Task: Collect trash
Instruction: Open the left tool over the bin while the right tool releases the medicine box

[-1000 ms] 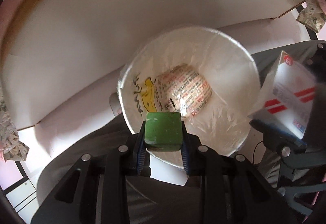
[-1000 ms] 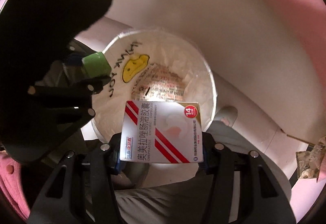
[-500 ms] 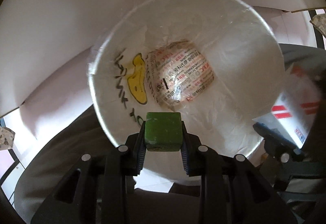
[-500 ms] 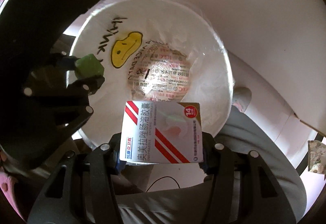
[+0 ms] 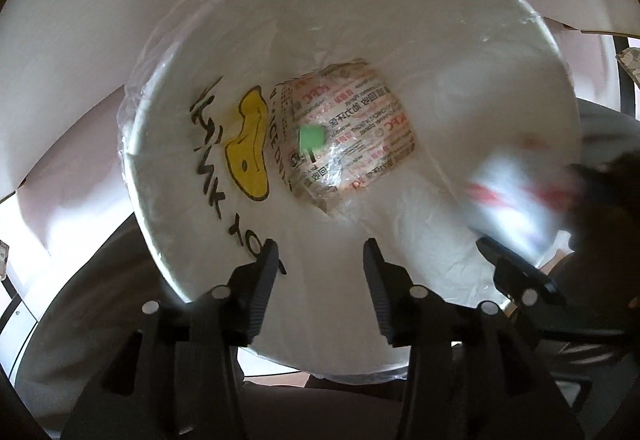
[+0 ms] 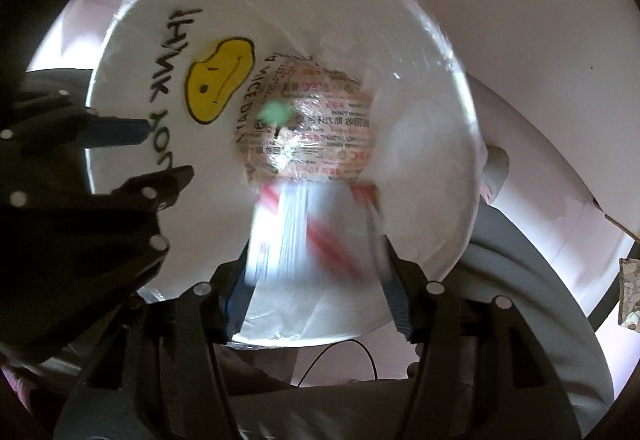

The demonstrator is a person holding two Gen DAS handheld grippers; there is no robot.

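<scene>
A: L cam first. What've we got?

B: I'm looking down into the white bin [image 5: 400, 20], lined w/ a clear bag that has a yellow smiley [image 5: 248, 152] and black lettering printed on its left wall. My left tongs [image 5: 320, 260] have just been opening; jaws now stand apart w/ nothing between them. The green block [image 5: 311, 138] is loose inside the bin, blurred, over the printed wrapper [image 5: 360, 144] lying at the bottom. At the right edge I only get a smeared white-and-red patch, the medicine box [image 5: 516, 200], at the other tongs.

A: And R cam?

B: Same bin, but here the left tongs [image 6: 168, 148] come in from the left, side-on and parted. Green block [image 6: 276, 112] shows as a pale green smear over the wrapper. My right tongs [image 6: 316, 252] have just been opening too; the medicine box [image 6: 312, 236] sits between the jaws, badly blurred. Whether the pads still press on it, can't tell. Its long axis runs roughly across the jaws, far edge tipped into the bin. Fine print unreadable.

A: Bin contents?

B: Wrapper at bottom, block over it; box at the near rim.
</scene>
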